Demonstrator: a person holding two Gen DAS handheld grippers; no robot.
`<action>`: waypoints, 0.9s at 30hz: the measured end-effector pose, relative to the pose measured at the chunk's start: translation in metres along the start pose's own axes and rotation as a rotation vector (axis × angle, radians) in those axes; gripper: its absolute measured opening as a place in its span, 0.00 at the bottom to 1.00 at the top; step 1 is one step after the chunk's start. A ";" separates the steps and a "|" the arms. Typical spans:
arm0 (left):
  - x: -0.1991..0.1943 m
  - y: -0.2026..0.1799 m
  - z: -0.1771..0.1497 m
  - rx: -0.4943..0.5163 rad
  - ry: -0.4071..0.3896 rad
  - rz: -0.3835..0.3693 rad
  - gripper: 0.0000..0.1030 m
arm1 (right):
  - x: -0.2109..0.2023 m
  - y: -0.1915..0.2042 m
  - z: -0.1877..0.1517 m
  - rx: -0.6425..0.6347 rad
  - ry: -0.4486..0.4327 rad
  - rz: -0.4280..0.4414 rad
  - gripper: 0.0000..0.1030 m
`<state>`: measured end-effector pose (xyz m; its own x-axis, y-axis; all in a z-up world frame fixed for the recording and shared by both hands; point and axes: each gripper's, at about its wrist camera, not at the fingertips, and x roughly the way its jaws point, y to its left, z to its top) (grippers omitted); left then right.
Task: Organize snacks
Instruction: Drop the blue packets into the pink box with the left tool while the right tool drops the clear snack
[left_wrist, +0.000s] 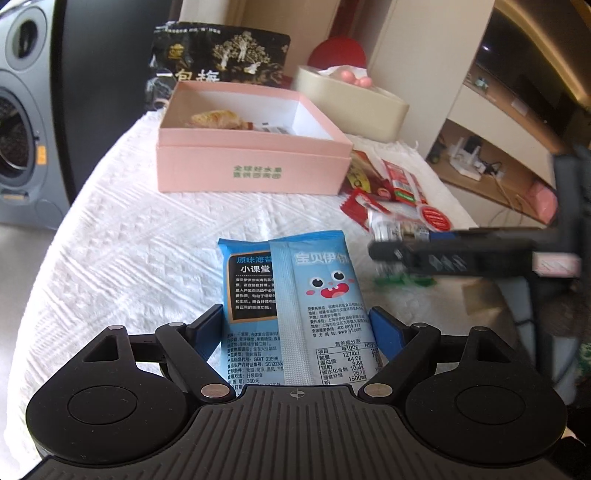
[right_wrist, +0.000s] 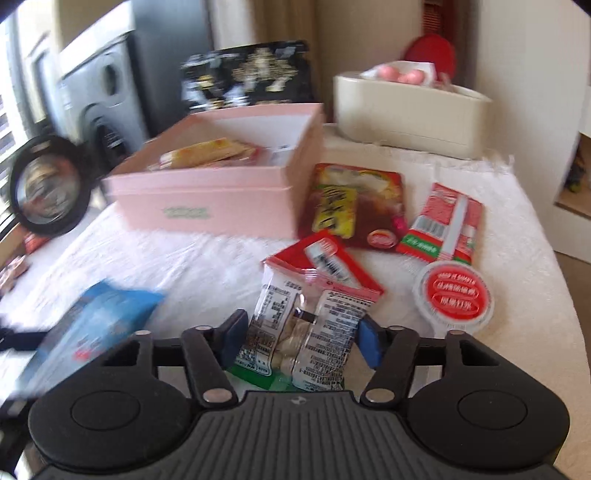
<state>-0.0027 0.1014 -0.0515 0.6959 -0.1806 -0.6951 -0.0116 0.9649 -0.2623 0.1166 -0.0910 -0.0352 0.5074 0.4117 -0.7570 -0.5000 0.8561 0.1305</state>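
right wrist view blurry, small print on packs unreadable. lower end of blue seaweed pack (left_wrist: 291, 306) hidden behind left gripper (left_wrist: 299, 325); its fingers (left_wrist: 207, 326) squeeze pack from both sides. right gripper (right_wrist: 299, 341) fingers (right_wrist: 369, 345) pinch clear snack pack (right_wrist: 299, 332), bottom end hidden. pink box (left_wrist: 255, 170) open, pastry pack inside, room left. red packs (right_wrist: 354, 203) lie just beside box. white bumpy cloth (left_wrist: 129, 240) covers table, bare in front of box. washer (left_wrist: 22, 122) at left.
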 end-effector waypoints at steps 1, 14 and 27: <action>-0.002 0.001 0.000 -0.008 -0.006 -0.011 0.86 | -0.008 0.001 -0.003 -0.029 0.011 0.032 0.55; -0.038 0.021 0.145 -0.044 -0.438 -0.135 0.87 | -0.112 -0.001 0.092 -0.128 -0.408 0.175 0.55; 0.171 0.026 0.205 0.031 -0.049 0.055 0.88 | -0.011 -0.039 0.152 -0.043 -0.305 0.019 0.55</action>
<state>0.2632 0.1351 -0.0396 0.7294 -0.1179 -0.6739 -0.0295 0.9787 -0.2032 0.2366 -0.0817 0.0654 0.6815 0.5080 -0.5268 -0.5374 0.8360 0.1109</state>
